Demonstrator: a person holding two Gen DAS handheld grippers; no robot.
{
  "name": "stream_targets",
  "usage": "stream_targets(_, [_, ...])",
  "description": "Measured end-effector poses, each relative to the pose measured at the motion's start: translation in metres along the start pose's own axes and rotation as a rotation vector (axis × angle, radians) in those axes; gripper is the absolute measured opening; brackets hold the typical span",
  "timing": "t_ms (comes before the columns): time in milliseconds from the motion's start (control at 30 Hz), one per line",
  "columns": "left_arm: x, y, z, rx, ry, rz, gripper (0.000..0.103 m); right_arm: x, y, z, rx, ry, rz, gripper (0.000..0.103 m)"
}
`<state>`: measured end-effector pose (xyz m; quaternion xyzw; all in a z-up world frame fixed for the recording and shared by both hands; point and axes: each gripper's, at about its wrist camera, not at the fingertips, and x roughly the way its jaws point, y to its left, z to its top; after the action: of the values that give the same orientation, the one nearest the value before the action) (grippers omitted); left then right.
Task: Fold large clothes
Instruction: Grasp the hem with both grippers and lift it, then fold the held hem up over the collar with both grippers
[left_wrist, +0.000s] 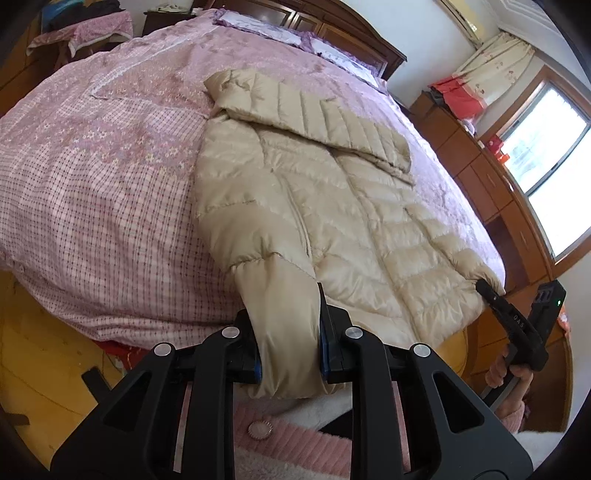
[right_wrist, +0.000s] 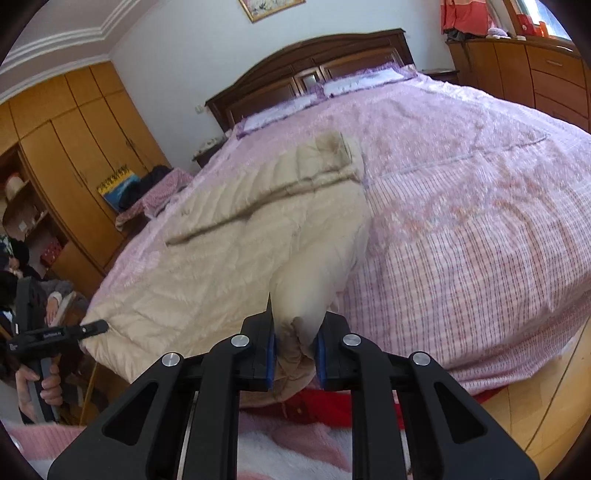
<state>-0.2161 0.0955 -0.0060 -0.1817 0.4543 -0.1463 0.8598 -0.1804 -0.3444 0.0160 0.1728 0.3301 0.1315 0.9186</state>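
Note:
A beige quilted down jacket (left_wrist: 332, 206) lies face up on the pink bed quilt (left_wrist: 92, 166), with one sleeve (left_wrist: 314, 110) folded across its chest. My left gripper (left_wrist: 286, 332) is shut on the jacket's near left hem corner, and the cloth bunches between the blue pads (left_wrist: 325, 350). My right gripper (left_wrist: 487, 290) pinches the opposite hem corner at the bed's edge. In the right wrist view, my right gripper (right_wrist: 293, 332) is shut on a lifted fold of the jacket (right_wrist: 240, 251), and my left gripper (right_wrist: 98, 326) bites the far hem corner.
The quilt (right_wrist: 461, 221) covers the whole bed up to the dark headboard (right_wrist: 314, 62) and pillows (right_wrist: 362, 79). Wooden cabinets (left_wrist: 491, 184) run under a bright window (left_wrist: 546, 147). A wardrobe (right_wrist: 74, 140) stands left of the bed. Yellow floor (left_wrist: 37, 350) lies below.

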Motion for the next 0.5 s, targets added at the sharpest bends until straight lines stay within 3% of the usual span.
stream_targets(233, [-0.013,-0.025,0.047,0.076,-0.096,-0.006,0.021,0.001,0.019,0.051,-0.037,-0.11,0.014,0.017])
stream_targets(500, [-0.007,-0.045,0.116,0.116,-0.2,0.026,0.021,0.03,0.018,0.107,-0.027,-0.152,0.005,0.017])
